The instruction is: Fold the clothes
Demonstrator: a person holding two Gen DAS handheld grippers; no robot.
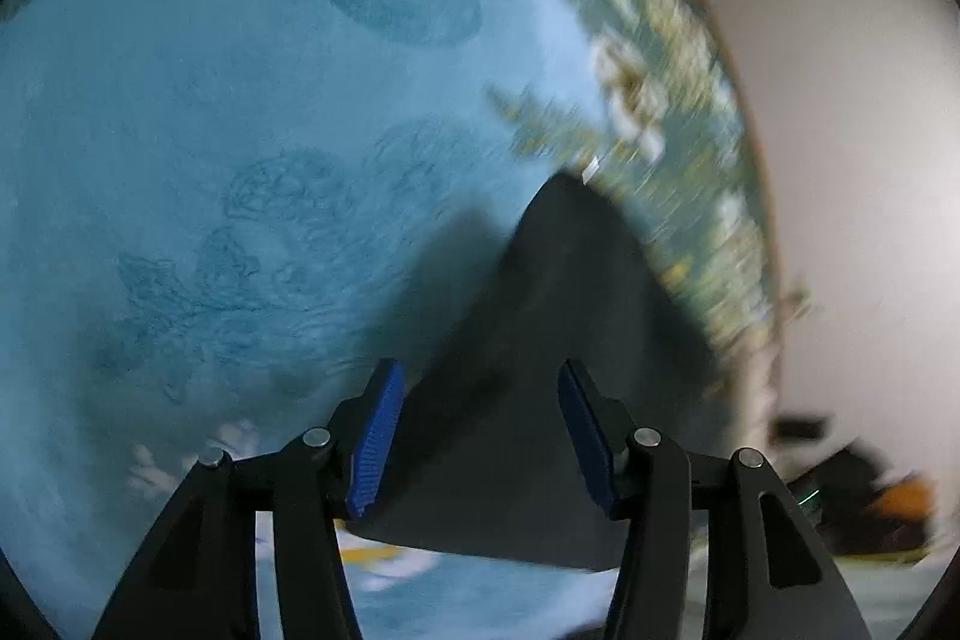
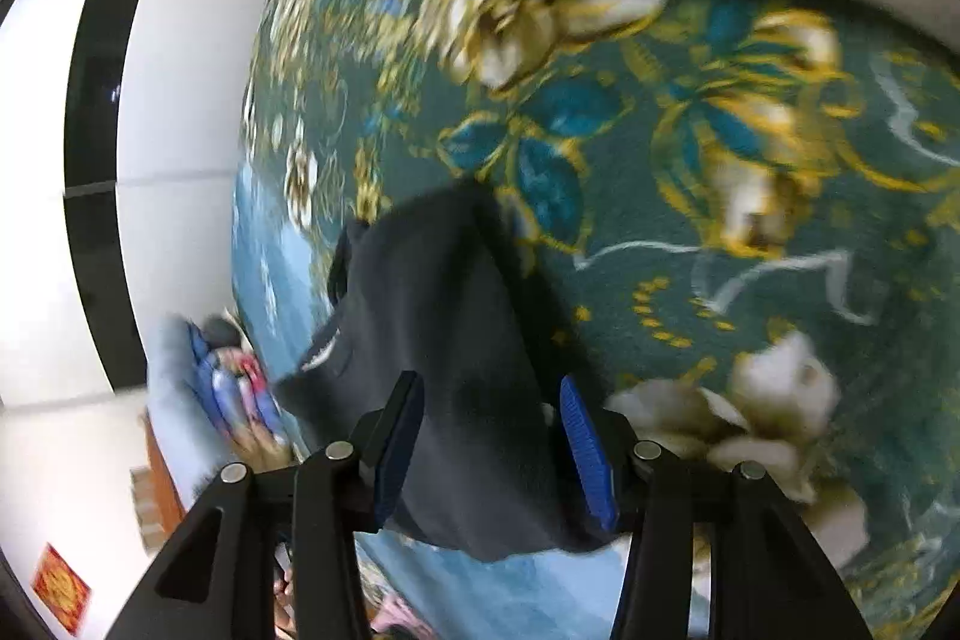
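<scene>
**Dark garment between both pairs of fingers, fold barely begun**

Left hand-held gripper first: its blue-padded fingers stand apart, and the dark garment runs between them, rising to a peak just ahead. The cloth fills the gap, but the pads do not look pressed onto it, so I call this one open around the fabric, not clamped.

Over to the right hand-held gripper: same story. The fingers are spread, the dark garment lies between them and stretches forward in a long rumpled strip, with a pale line of stitching or trim on its left edge.

Beyond the tools, the garment rests on a bed with a patterned bedspread, deep green with gold and white flowers on one side, plain light blue on the other. White walls sit past the bed's edge, and a heap of coloured clothes is off to the side.

Progress, by my judgement: early. The garment looks bunched, with no clean folded edge showing; both views are motion-blurred. Flattening and the folds themselves look left to do.
</scene>
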